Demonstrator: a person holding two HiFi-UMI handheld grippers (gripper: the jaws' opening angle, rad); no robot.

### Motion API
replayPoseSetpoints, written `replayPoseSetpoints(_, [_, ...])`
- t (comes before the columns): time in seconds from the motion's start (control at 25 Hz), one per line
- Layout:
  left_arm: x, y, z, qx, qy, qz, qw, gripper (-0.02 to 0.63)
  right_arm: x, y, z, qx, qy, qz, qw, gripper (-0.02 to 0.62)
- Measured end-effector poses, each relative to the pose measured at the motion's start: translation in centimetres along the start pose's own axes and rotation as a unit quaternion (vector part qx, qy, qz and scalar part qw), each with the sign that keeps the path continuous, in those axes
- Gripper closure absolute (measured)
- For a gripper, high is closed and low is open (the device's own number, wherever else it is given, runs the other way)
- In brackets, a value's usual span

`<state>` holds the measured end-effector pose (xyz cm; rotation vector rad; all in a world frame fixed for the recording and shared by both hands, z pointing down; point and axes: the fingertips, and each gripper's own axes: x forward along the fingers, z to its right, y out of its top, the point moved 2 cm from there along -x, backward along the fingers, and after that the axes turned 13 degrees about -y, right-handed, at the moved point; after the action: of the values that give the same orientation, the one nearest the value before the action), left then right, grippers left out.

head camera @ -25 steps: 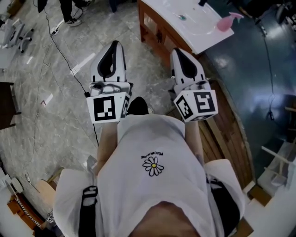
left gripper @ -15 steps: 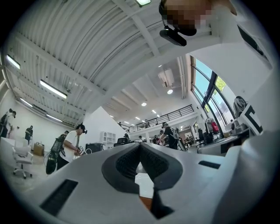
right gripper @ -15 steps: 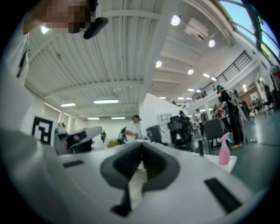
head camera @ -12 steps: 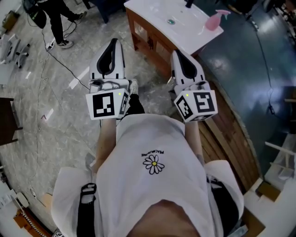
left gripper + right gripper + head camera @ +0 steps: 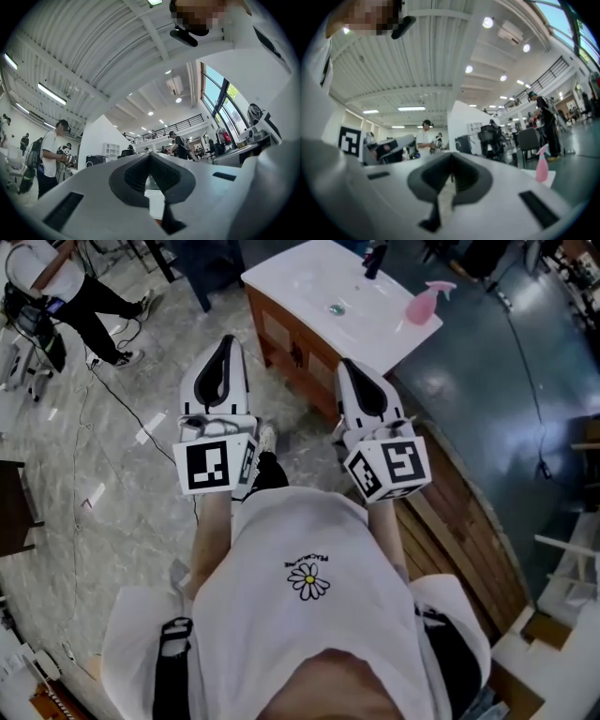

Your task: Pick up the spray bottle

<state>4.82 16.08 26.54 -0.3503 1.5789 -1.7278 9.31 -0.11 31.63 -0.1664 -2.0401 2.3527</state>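
A pink spray bottle [image 5: 423,303] stands at the right end of a white sink counter [image 5: 309,277] on a wooden cabinet, far ahead in the head view. In the right gripper view the spray bottle [image 5: 542,164] shows small at the right. My left gripper [image 5: 228,345] and right gripper [image 5: 351,368] are held side by side in front of my chest, well short of the counter. Both are shut with nothing between their jaws. In the left gripper view the left gripper [image 5: 150,155] points slightly upward toward the hall's ceiling; the bottle is not visible there.
A dark faucet [image 5: 374,257] and a drain [image 5: 337,308] sit on the counter. A wooden platform [image 5: 469,512] runs along my right. A cable [image 5: 122,395] crosses the marble floor at left, where a person [image 5: 56,287] stands. Other people and chairs [image 5: 529,140] fill the hall beyond.
I have walked toward the counter: it and the spray bottle have slid down the head view and grown nearer. Both grippers kept shut and stayed side by side.
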Motion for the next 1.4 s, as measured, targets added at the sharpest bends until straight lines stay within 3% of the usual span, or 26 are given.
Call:
replayPoseSetpoints(0.4, [3.7,-3.9,-4.1,-0.016,-0.007,-0.02,0.9996,0.588,6.3,-1.7,0.3,0.008,-0.009,-0.024,1.0,0.566])
replayPoseSetpoints(0.96, [10.8,-8.1,-15.3,-0.029,0.013,-0.013,0.9994,0.588,19.6,-1.6,-0.6,-0.031,-0.019,-0.037,0.999,0.566])
replayPoseSetpoints(1.24, [15.7,-10.7,-19.4,-0.021,0.004,-0.025,0.9995,0.588,25.5,-0.8,-0.3,-0.054,-0.023,-0.01,0.998,0.566])
replayPoseSetpoints(1.4, [18.3,-12.0,-22.9,-0.017,0.009,-0.017,0.9997,0.588,29.3,-0.9,0.8,-0.053,-0.05,0.001,0.997,0.566])
